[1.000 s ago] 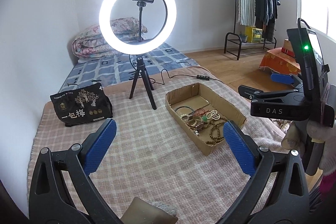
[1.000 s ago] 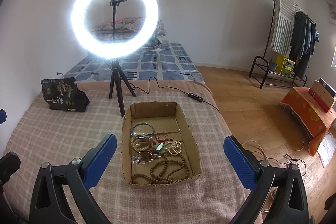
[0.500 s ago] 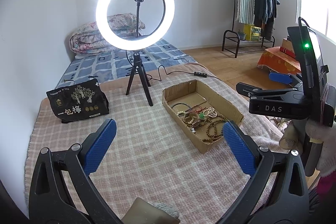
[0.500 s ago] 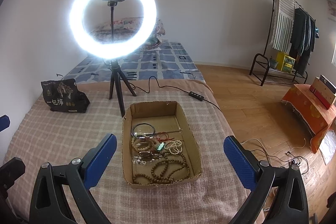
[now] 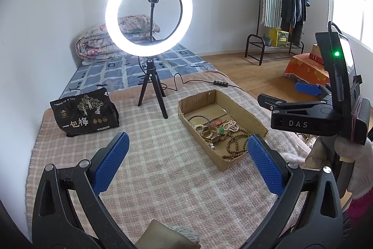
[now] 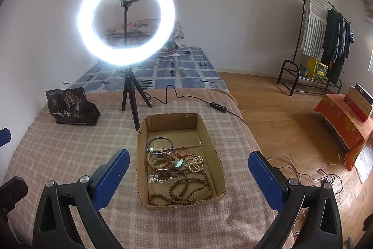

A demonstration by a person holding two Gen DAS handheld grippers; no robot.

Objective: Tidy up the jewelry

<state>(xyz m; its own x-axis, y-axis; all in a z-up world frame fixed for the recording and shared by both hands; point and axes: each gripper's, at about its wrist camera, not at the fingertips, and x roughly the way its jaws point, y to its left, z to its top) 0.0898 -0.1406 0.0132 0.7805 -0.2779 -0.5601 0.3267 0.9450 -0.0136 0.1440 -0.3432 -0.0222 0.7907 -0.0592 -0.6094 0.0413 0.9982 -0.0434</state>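
Observation:
A shallow cardboard box point(image 6: 211, 139) lies on the checked blanket and holds the jewelry: a dark bangle point(image 6: 160, 144), brown bead strings point(image 6: 186, 188), a white bead string point(image 6: 197, 162) and a green pendant point(image 6: 179, 163). The box also shows in the left wrist view point(image 5: 247, 114). My right gripper point(image 6: 185, 176) is open and empty, hovering above the box's near end. My left gripper point(image 5: 186, 162) is open and empty, over the blanket left of the box. The right gripper's body point(image 5: 321, 109) shows at the right of the left wrist view.
A lit ring light on a tripod point(image 6: 130, 95) stands behind the box, its cable and switch point(image 6: 218, 106) trailing right. A black snack bag point(image 6: 70, 107) sits at the far left. The bed's right edge point(image 6: 254, 146) drops to a wooden floor.
Both views have shifted slightly; the box sits a little lower and nearer in the right wrist view. Both grippers stay open.

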